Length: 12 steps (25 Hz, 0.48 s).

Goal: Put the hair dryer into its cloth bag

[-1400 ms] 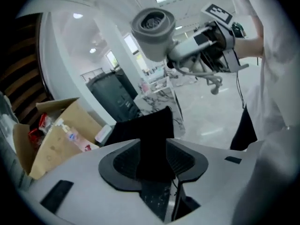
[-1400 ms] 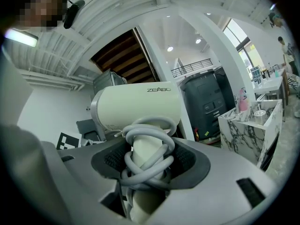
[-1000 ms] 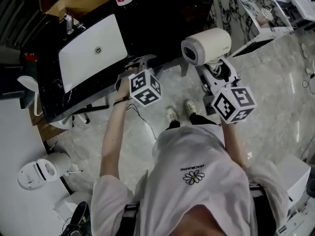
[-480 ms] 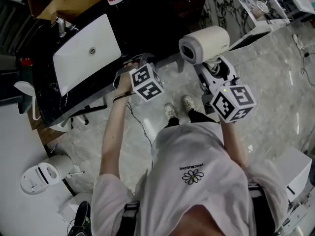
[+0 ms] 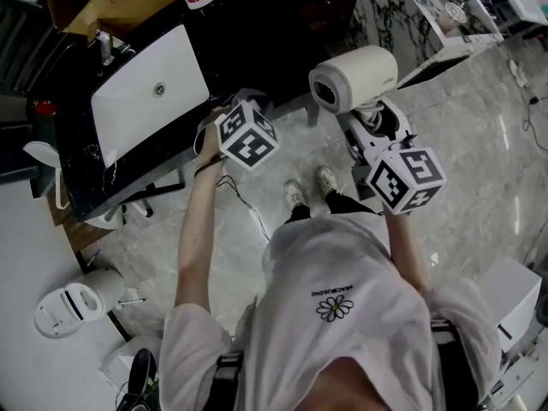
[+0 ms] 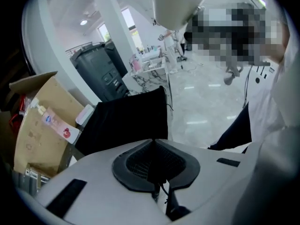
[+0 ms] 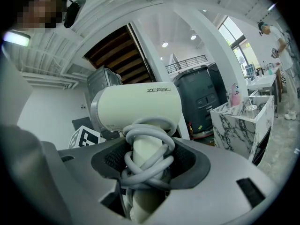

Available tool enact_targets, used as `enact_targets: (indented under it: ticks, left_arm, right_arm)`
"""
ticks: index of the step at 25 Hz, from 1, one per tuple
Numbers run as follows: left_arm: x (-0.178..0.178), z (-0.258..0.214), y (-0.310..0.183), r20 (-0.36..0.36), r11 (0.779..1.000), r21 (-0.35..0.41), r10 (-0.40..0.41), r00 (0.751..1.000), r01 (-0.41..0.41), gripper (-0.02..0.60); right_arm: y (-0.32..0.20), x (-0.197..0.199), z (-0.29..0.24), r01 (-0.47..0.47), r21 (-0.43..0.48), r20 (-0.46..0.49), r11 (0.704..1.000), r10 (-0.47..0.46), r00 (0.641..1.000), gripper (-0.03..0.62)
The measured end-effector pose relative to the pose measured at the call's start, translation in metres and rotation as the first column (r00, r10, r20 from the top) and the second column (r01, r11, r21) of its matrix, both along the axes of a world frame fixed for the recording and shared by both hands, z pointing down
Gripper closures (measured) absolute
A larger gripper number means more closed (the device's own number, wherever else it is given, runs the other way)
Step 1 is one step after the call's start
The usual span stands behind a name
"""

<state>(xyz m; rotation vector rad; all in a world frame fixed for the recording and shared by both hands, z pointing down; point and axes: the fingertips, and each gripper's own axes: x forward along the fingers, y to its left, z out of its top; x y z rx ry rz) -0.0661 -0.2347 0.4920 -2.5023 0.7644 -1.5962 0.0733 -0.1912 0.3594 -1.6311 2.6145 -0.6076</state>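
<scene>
Here, the right gripper [image 7: 147, 170] clamps the hair dryer [image 7: 140, 108] by its cord-wrapped handle. The left gripper [image 6: 157, 168], jaws just closed, pinches the dark cloth bag [image 6: 124, 123] hanging ahead; so thin a pinch could slip

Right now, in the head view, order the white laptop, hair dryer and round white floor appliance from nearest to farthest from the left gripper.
1. White laptop, on the table just left of the left gripper.
2. Hair dryer, raised to its right.
3. Round white appliance, on the floor at lower left.
</scene>
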Motion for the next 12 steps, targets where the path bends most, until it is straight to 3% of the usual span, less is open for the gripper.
enact_targets:
  ticks: [4,7,12]
  left_arm:
    - [-0.001,-0.025,-0.013,-0.118,0.996,0.035,-0.074,0.990,0.079,0.555]
    - [-0.003,-0.038,-0.019,-0.171,0.992,0.046,-0.105,0.980,0.114,0.555]
    - [-0.004,-0.055,-0.029,-0.225,0.982,0.107,-0.129,0.966,0.157,0.555]
  right_arm:
    - [0.002,-0.005,-0.002,0.054,-0.025,0.004,0.998,-0.054,0.999,0.356]
    - [0.008,-0.017,0.002,0.146,-0.074,0.009,0.987,-0.146,0.989,0.356]
    - [0.022,-0.038,0.024,0.348,-0.204,0.039,0.915,-0.347,0.937,0.356]
